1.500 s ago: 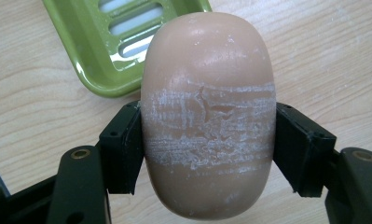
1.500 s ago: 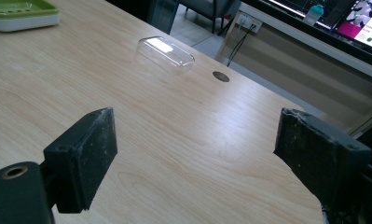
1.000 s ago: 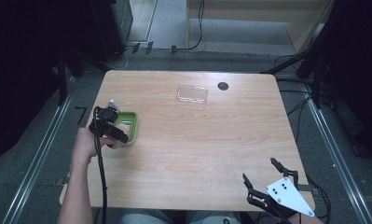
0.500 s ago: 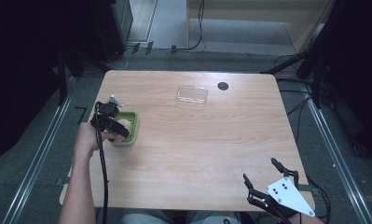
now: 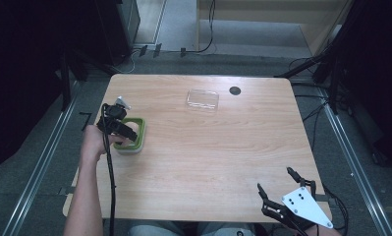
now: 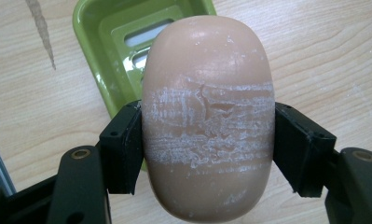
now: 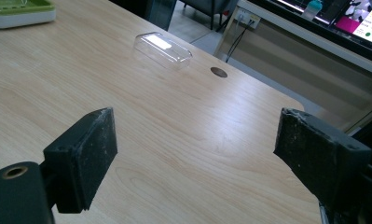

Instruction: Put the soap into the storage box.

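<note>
The left gripper (image 6: 207, 154) is clamping a tan soap (image 6: 207, 112) across its middle, both pads pressing its scuffed sides, and is hanging just above the near edge of the green dish (image 6: 127, 42). Judging by this, the soap is being placed into, or lifted from, the dish; I cannot tell which. Placing would call for moving forward over the dish's slotted floor, then lowering. Far from the dish, the right gripper (image 7: 197, 154) is idling wide and empty over the desk (image 5: 223, 162), a clear lid (image 5: 202, 100) lying beyond.
</note>
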The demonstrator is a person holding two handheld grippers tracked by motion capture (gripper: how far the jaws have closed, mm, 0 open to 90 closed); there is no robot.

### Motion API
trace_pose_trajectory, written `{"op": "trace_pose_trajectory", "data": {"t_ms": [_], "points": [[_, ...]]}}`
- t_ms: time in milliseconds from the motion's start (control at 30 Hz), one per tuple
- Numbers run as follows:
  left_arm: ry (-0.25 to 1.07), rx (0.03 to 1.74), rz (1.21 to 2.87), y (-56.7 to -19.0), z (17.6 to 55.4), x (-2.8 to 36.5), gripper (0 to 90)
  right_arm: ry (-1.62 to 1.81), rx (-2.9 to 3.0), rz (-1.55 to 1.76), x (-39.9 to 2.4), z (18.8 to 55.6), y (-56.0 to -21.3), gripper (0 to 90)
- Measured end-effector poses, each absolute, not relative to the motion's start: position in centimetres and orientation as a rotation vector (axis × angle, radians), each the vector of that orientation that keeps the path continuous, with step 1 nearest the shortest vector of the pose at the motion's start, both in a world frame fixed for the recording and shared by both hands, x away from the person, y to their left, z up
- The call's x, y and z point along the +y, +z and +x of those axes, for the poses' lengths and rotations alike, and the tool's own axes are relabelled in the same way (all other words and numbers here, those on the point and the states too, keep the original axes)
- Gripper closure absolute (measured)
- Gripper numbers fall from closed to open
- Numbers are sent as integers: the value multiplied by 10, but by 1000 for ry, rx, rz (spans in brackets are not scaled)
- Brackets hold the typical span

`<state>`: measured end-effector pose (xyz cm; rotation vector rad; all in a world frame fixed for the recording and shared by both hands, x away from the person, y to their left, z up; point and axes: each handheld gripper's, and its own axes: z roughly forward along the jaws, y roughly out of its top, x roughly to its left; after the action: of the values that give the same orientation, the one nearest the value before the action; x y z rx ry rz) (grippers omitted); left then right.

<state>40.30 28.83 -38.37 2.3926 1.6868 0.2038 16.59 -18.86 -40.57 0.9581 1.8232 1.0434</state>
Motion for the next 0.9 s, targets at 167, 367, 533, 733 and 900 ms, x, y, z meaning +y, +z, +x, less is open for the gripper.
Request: {"op": "trace_pose_trajectory", "data": {"t_ms": [167,367,533,733,900], "points": [[213,1680,2396,-385,410,282,338,1037,1823,966,-190,164,-406,133],[228,1679,2386,-384,415,280,338,1034,1818,973,-192,164,-406,133],[250,1702,2366,-387,419,280,339,1032,1817,980,-193,164,-406,133],[244,1752,2341,-394,422,285,339,1033,1817,977,-193,164,-406,133],[263,1773,2315,-397,423,287,338,1034,1816,978,-193,164,-406,133]]}}
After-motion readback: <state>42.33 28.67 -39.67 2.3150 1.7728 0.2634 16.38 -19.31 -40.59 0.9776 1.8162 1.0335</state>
